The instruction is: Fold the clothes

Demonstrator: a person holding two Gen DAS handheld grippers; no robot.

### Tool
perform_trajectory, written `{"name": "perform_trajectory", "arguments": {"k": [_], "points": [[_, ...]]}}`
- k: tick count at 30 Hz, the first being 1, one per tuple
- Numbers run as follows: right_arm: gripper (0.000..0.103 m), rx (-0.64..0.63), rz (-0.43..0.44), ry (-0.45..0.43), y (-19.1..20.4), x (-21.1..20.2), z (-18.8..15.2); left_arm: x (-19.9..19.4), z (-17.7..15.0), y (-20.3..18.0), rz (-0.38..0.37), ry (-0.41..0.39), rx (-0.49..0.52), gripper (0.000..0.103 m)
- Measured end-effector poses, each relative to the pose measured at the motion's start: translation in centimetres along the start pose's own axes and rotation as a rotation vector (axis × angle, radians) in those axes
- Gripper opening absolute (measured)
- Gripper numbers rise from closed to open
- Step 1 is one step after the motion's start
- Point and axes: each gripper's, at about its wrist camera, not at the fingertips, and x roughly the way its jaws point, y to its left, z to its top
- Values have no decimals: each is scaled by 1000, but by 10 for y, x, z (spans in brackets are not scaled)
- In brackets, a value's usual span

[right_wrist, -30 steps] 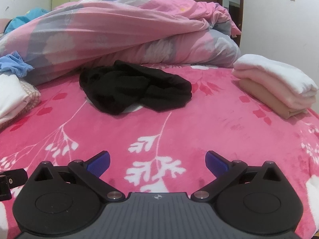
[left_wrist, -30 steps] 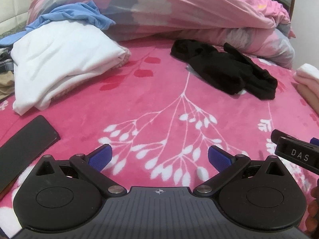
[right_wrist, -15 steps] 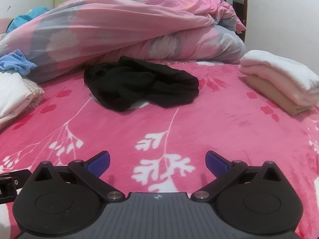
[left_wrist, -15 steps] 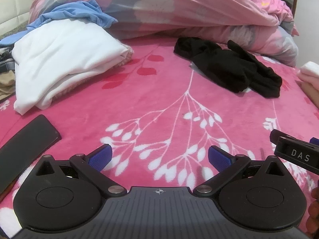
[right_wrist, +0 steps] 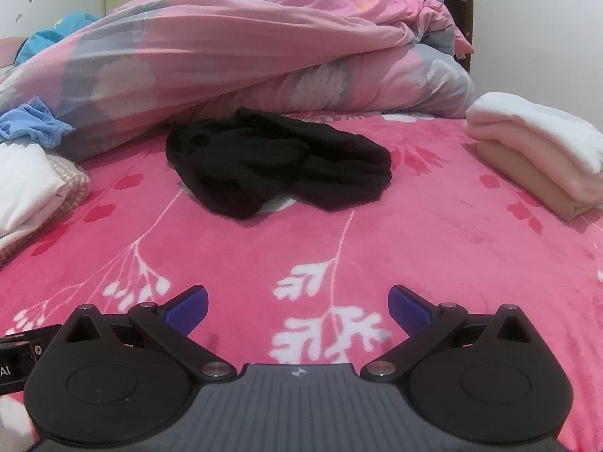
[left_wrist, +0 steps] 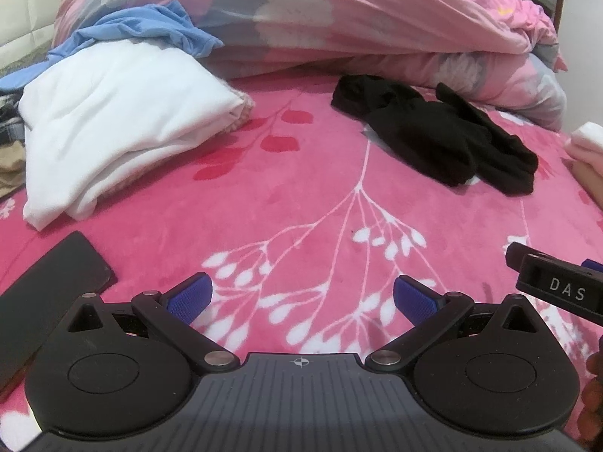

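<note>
A crumpled black garment (left_wrist: 437, 137) (right_wrist: 279, 162) lies on the pink floral bedspread (left_wrist: 301, 203) (right_wrist: 414, 233), ahead of both grippers. My left gripper (left_wrist: 301, 297) is open, low over the bedspread, with nothing between its blue pads. My right gripper (right_wrist: 297, 307) is open too, also empty, and well short of the black garment. The right gripper's body (left_wrist: 557, 286) shows at the right edge of the left wrist view. A folded stack of white, pink and tan clothes (right_wrist: 539, 154) rests at the right.
A rumpled pink and grey duvet (left_wrist: 358, 26) (right_wrist: 245, 52) fills the back of the bed. A white garment pile (left_wrist: 113, 120) with a blue garment (left_wrist: 150, 26) on it lies at the left. A flat black object (left_wrist: 49, 293) lies near the left gripper.
Both grippers have moved forward toward the black garment, which looks larger and nearer in both views. Both stay open.
</note>
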Motion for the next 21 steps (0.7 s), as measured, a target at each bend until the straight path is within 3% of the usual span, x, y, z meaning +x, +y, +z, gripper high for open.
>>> {"name": "perform_trajectory", "arguments": {"k": [4, 9, 16, 21], "points": [[103, -10, 23, -27, -3, 4, 3, 6, 8, 0, -25, -24, 9, 103], [103, -48, 64, -92, -19, 15, 15, 19, 28, -12, -31, -91, 93, 103], [103, -54, 163, -220, -62, 58, 66, 62, 75, -48, -94, -194, 242, 103], [103, -71, 250, -220, -78, 122, 108, 118, 105, -67, -138, -152, 277, 94]]}}
